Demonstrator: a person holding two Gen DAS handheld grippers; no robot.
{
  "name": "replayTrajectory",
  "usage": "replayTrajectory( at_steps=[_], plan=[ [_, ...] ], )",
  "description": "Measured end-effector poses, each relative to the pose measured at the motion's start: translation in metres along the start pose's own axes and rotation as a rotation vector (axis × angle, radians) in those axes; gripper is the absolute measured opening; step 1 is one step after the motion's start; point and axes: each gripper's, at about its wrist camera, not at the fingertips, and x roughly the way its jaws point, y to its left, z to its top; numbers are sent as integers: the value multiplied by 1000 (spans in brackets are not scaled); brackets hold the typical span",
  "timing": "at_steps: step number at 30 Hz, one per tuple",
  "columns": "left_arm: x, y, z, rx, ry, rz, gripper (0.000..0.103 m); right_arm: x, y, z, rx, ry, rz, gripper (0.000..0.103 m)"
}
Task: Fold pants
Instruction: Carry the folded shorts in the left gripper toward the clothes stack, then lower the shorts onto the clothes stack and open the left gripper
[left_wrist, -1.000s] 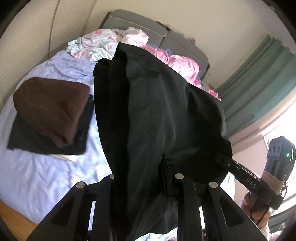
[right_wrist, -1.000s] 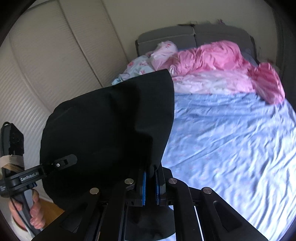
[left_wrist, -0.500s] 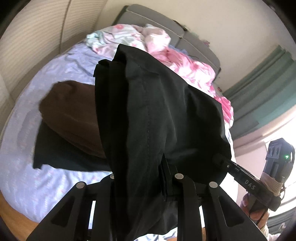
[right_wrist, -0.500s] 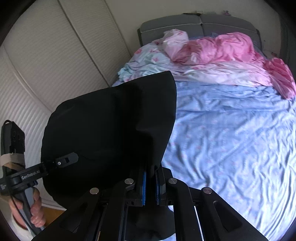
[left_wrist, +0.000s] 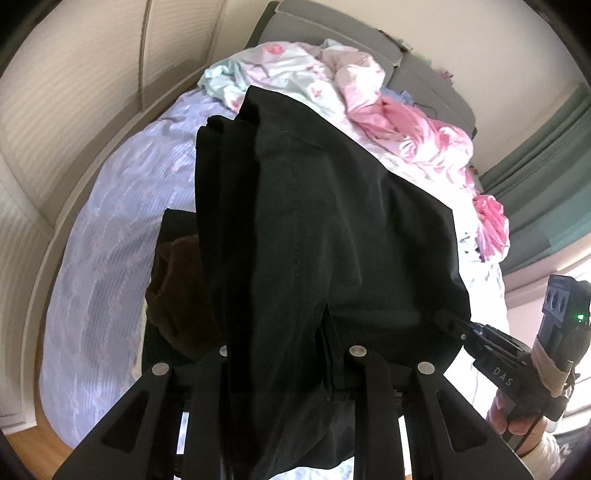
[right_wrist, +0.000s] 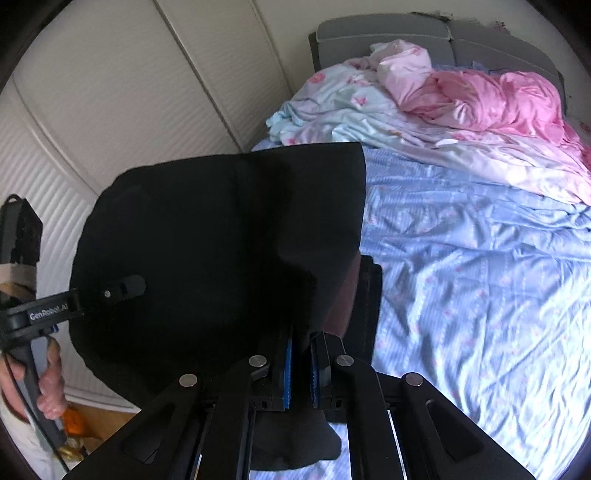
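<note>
Folded black pants (left_wrist: 317, 240) hang in the air above the bed, held at two ends. My left gripper (left_wrist: 284, 369) is shut on one end; the cloth hides its pads. My right gripper (right_wrist: 300, 362) is shut on the other end, cloth pinched between its blue pads (right_wrist: 287, 369). The pants also fill the left of the right wrist view (right_wrist: 221, 240). Each gripper shows in the other's view, the right one (left_wrist: 448, 325) and the left one (right_wrist: 125, 288), clamped on the pants' edge.
Below the pants lies a stack of folded clothes, brown (left_wrist: 177, 295) over black (left_wrist: 173, 225), also seen in the right wrist view (right_wrist: 365, 295). The bed has a blue sheet (right_wrist: 480, 277), crumpled pink and floral bedding (right_wrist: 480, 96) at the headboard, white wardrobe doors (right_wrist: 110, 92) at left.
Both grippers carried the pants toward the stack of folded clothes; the brown pile slid from the far left to right under the pants. Both grips stayed shut.
</note>
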Motion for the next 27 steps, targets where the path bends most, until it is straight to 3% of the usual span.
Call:
replayTrajectory(
  at_steps=[7, 9, 13, 15, 17, 19, 22, 27],
  plan=[
    [45, 24, 17, -3, 89, 26, 27, 40, -13, 17, 33, 75, -26, 9],
    [47, 27, 16, 1, 97, 33, 33, 47, -16, 18, 31, 85, -31, 9],
    [37, 34, 19, 34, 53, 180, 39, 55, -19, 16, 29, 100, -69, 9],
    [33, 44, 22, 17, 44, 208, 46, 58, -23, 16, 46, 108, -76, 11],
    [34, 53, 20, 2, 56, 215, 47, 62, -26, 13, 78, 138, -65, 22],
    [37, 54, 13, 11, 66, 250, 47, 65, -26, 9, 85, 162, -99, 48],
    [37, 51, -1, 11, 72, 253, 47, 57, -28, -3, 90, 155, -129, 50],
    [6, 28, -19, 48, -33, 283, 51, 22, -34, -27, 132, 97, -118, 54]
  ],
)
